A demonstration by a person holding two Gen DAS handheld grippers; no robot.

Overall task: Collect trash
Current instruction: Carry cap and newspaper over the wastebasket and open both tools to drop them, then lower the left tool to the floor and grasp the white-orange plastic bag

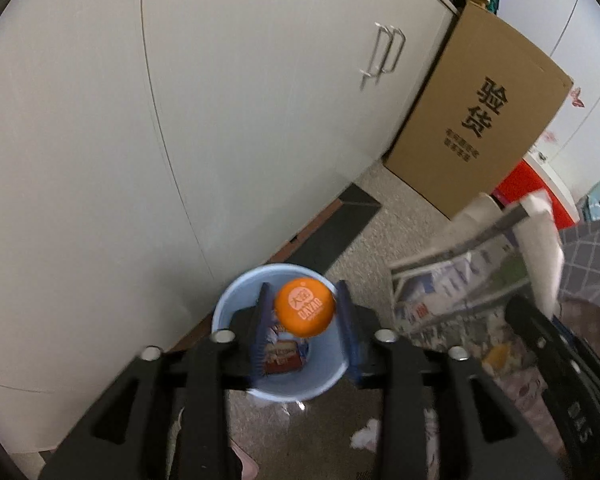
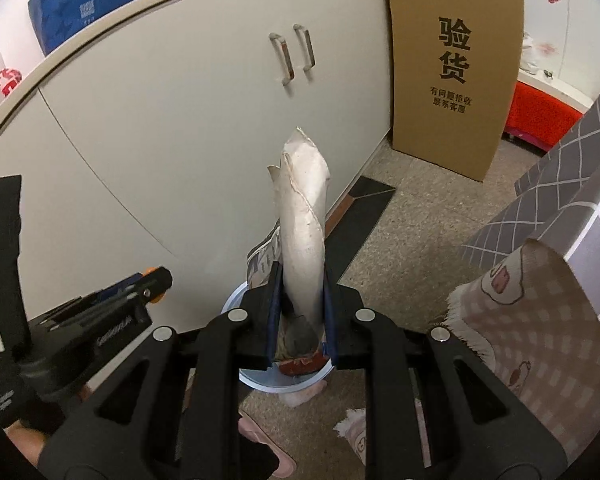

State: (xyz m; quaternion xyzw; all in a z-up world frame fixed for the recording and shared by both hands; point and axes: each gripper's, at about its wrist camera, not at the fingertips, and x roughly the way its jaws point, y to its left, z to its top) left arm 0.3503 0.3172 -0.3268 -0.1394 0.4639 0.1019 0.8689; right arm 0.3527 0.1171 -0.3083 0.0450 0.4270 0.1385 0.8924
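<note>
Hanging right over the light blue bin [image 1: 332, 372], the left gripper [image 1: 305, 320] has its jaws apart, and an orange round thing with "DAYAO" printed on it [image 1: 305, 307] sits in the gap between them, apparently clear of both pads, though the blur makes that hard to call. It's seen end-on, so I can't tell its long axis. Down in the bin there's already a red and white wrapper [image 1: 283, 356]. The right gripper [image 2: 300, 316] is clamped narrow on a rolled-up dirty white paper [image 2: 304, 216], with a folded newspaper [image 2: 265, 258] showing just behind and left of the roll. The roll's long axis runs straight out along the fingers, free end pointing toward the white cabinet [image 2: 160, 140], low end over the same bin [image 2: 260, 380]. From the left wrist view that newspaper bundle [image 1: 460, 280] hangs just right of the bin. Around it: the bin stands on the speckled floor [image 2: 400, 248] close to the cabinet base, a tall cardboard box [image 2: 452, 60] leans by the cabinet's far end, a grey checked cloth [image 2: 572, 168] and a beige patterned fabric [image 2: 540, 320] crowd the right side, and crumpled white paper scraps [image 1: 366, 434] lie on the floor on the near side of the bin. Open floor is mostly between the bin and the box.
</note>
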